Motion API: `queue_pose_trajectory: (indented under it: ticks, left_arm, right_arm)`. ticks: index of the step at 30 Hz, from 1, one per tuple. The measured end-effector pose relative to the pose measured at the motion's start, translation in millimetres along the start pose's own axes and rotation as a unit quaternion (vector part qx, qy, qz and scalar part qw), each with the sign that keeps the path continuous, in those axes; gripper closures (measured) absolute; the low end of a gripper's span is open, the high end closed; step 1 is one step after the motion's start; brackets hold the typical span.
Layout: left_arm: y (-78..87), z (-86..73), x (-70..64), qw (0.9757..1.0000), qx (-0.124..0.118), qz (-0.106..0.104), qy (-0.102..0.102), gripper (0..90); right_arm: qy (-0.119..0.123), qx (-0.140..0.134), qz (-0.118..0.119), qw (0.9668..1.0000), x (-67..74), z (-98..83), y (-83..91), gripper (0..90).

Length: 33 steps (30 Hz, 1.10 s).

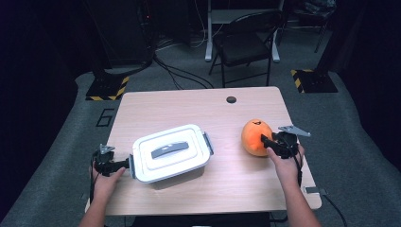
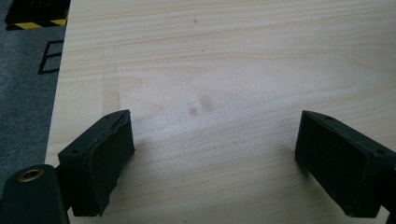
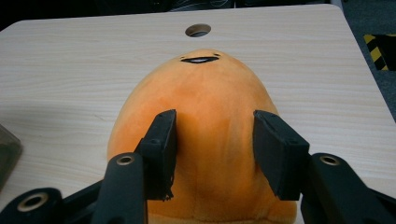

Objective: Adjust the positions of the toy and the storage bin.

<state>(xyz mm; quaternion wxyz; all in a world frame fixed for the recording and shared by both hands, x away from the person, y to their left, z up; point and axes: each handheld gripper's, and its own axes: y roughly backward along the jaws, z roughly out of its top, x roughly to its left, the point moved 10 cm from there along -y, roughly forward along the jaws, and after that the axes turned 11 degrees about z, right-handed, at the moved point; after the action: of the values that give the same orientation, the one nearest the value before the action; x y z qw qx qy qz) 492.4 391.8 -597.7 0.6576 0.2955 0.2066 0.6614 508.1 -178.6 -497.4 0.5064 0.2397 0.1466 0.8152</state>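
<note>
From the high view, a light wooden surface point(image 1: 222, 189) carries a white lidded container point(image 1: 171, 152) with a grey handle on its lid toward the left and an orange egg-shaped plush toy point(image 1: 256, 137) toward the right. The left claw point(image 1: 124, 164) sits at the container's left end, near its side latch. The right claw point(image 1: 265, 140) is at the plush toy's near right side, with the person's hand behind it.

In the left gripper view, the left claw point(image 2: 212, 161) is released, its black jaws spread wide over bare wood with nothing between them.

In the right gripper view, the right claw point(image 3: 215, 149) stands over the plush toy point(image 3: 205, 93), jaws parted against its orange body; whether the pads press on the fabric I cannot tell. The toy's small black mouth faces away, toward a round hole point(image 3: 198, 30) in the surface.
</note>
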Motion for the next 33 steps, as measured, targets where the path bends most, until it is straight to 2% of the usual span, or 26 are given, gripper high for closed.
queue_pose_trajectory:
  ticks: [8,14,25,33]
  left_arm:
    - [0.0,0.0,0.0,1.0,0.0,0.0,0.0,11.4]
    - [0.0,0.0,-0.1,1.0,0.0,0.0,0.0,11.4]
    - [0.1,0.0,-0.2,1.0,0.0,-0.002,0.002,11.7]
    - [2.7,0.4,1.8,1.0,-0.009,-0.002,0.004,21.7]
  right_arm:
    - [0.004,0.006,0.002,1.0,-2.0,-0.5,7.9,50.3]
    - [0.002,0.012,0.005,0.9999,-4.5,-3.5,7.8,49.9]
    - [0.006,0.006,0.002,1.0,-2.6,-0.4,10.5,49.0]
    - [0.01,-0.002,0.004,0.9999,0.2,4.5,13.9,48.7]
